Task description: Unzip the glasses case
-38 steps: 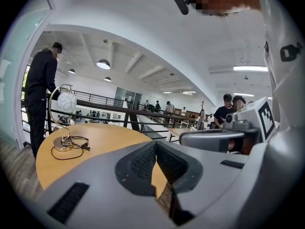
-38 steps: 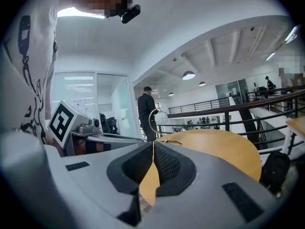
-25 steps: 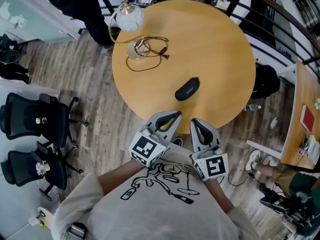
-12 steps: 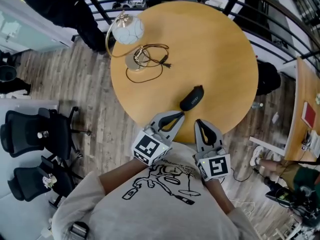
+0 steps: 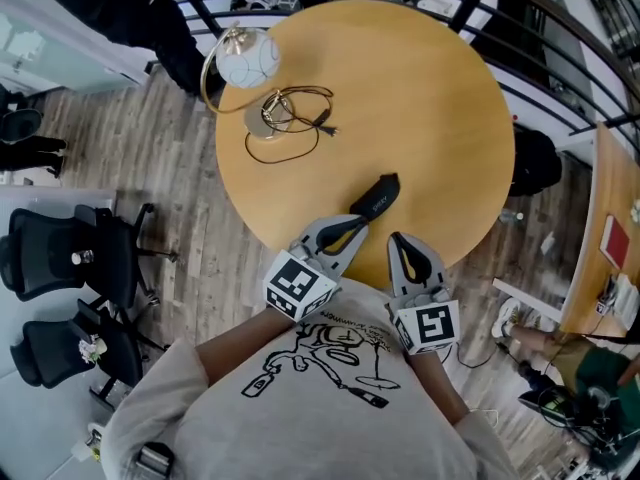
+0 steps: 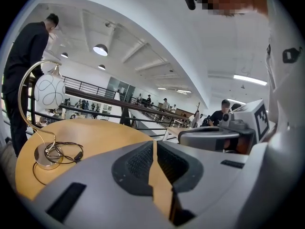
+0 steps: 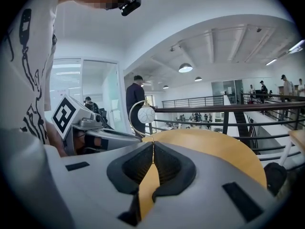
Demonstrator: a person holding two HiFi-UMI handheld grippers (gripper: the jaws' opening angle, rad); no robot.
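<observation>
A black zipped glasses case (image 5: 375, 198) lies on the round wooden table (image 5: 420, 98), near its front edge. My left gripper (image 5: 354, 222) is shut and empty. Its tip is just short of the case's near end, over the table's rim. My right gripper (image 5: 399, 241) is also shut with nothing in it, a little to the right of the case and nearer to me. In the left gripper view the closed jaws (image 6: 155, 143) point across the table top. The right gripper view shows its jaws (image 7: 153, 145) meeting at the tips. Neither gripper view shows the case.
A globe lamp (image 5: 244, 61) with a round base and a coiled black cable (image 5: 292, 118) stands at the table's far left. Black office chairs (image 5: 70, 258) are on the floor to the left. A railing (image 5: 560, 78) runs behind the table, and a person in black (image 5: 110, 8) stands beyond it.
Both grippers have moved forward toward the table, and the case now lies right in front of the left gripper's tip. Both stay shut.
</observation>
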